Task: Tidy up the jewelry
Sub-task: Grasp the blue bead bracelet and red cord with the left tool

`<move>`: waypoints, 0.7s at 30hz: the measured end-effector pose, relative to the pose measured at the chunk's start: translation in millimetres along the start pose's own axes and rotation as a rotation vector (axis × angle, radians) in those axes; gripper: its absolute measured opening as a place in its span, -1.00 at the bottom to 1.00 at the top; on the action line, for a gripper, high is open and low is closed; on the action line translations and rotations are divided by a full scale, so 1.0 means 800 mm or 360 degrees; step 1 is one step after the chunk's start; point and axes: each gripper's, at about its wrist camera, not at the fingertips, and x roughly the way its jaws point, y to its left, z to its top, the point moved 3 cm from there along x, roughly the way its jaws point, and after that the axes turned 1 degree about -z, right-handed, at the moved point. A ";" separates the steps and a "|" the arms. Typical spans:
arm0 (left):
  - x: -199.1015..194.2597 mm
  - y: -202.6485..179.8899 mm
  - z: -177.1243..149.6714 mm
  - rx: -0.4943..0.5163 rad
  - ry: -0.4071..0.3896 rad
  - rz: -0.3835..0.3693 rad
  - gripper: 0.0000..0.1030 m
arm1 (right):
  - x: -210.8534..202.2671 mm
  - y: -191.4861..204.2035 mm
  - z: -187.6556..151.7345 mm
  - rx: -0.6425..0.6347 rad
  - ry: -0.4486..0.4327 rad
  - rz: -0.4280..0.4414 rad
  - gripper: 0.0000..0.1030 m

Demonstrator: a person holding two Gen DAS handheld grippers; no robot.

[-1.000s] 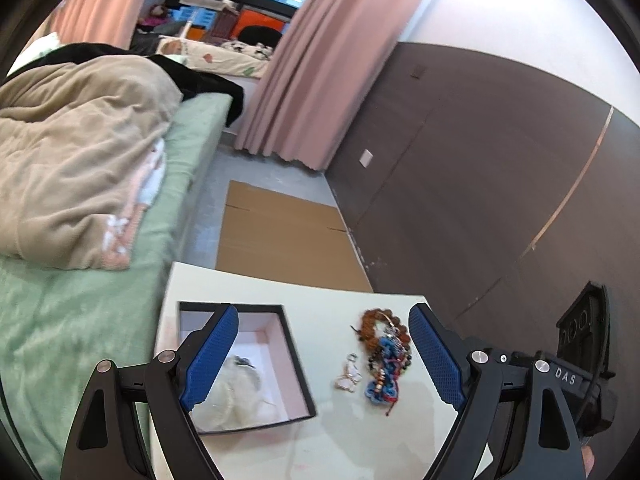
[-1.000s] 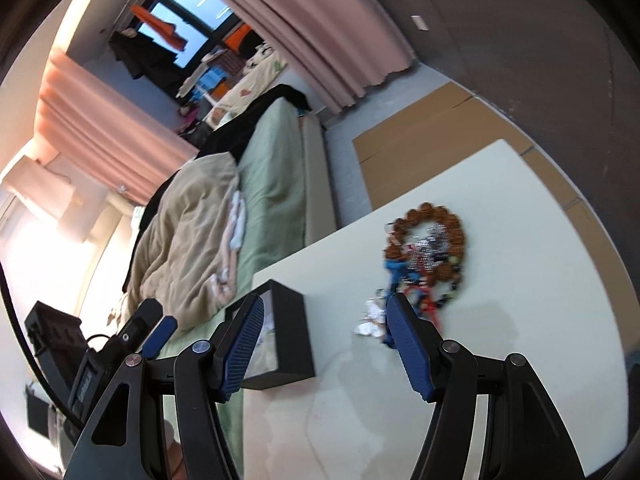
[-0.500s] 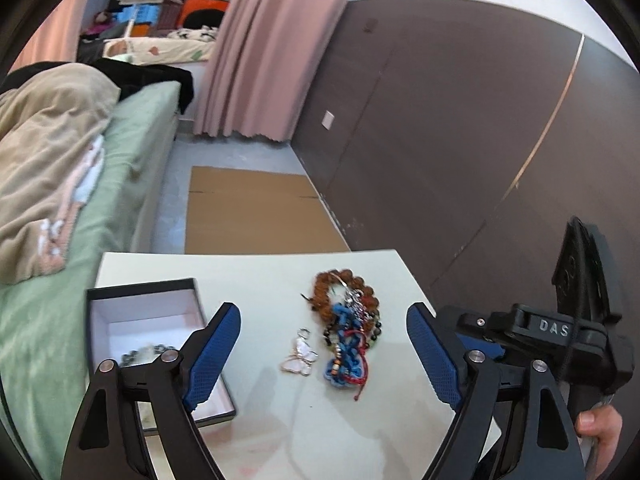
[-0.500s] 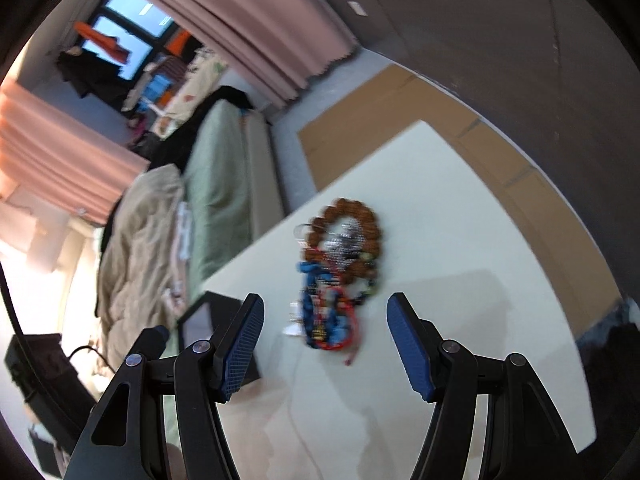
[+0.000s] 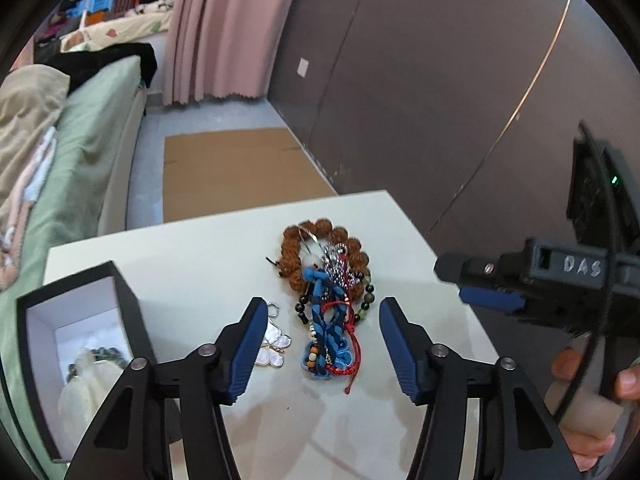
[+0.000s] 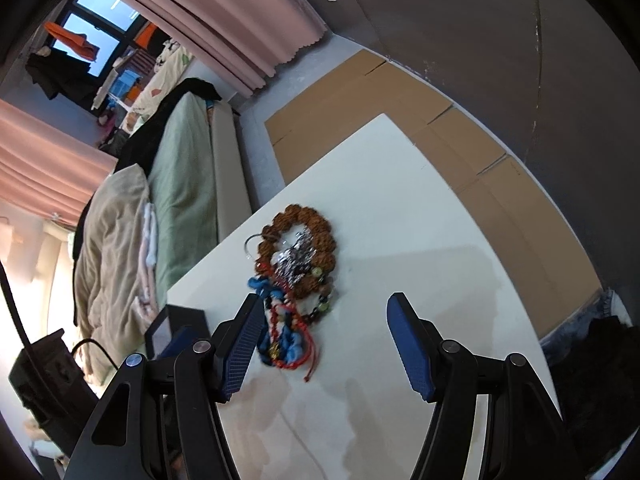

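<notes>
A pile of jewelry [image 5: 326,296] lies on the white table [image 5: 192,264]: a brown bead bracelet [image 5: 292,248], a blue cord with red string [image 5: 332,344], dark beads and a silver piece. A white butterfly pendant [image 5: 272,346] lies beside it. An open black box [image 5: 124,300] at the left holds beads and something white. My left gripper [image 5: 322,344] is open, just above the near end of the pile. My right gripper [image 6: 324,340] is open and empty; the pile [image 6: 296,276] lies ahead of its left finger. The right gripper also shows in the left wrist view [image 5: 492,300].
The table's far edge [image 5: 224,216] drops to a floor with flattened cardboard [image 5: 236,172]. A bed with green sheet [image 5: 80,152] runs along the left. A dark wall panel [image 5: 420,100] stands at the right. The box corner [image 6: 176,324] shows in the right wrist view.
My left gripper has swung right from over the box and closed in on the jewelry pile. My right gripper has also moved nearer the pile. Both stayed open.
</notes>
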 end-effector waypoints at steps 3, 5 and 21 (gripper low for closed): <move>0.021 0.000 -0.002 -0.0004 0.0084 0.0034 0.04 | 0.003 -0.002 0.004 0.0004 0.0009 -0.0007 0.26; 0.033 0.002 -0.005 -0.0024 0.0140 0.0047 -0.13 | 0.005 -0.002 0.004 0.0001 0.0021 -0.0002 0.26; 0.008 0.017 -0.009 -0.0173 0.0112 -0.0108 -0.84 | 0.037 0.014 -0.015 -0.0080 0.0179 0.0031 0.26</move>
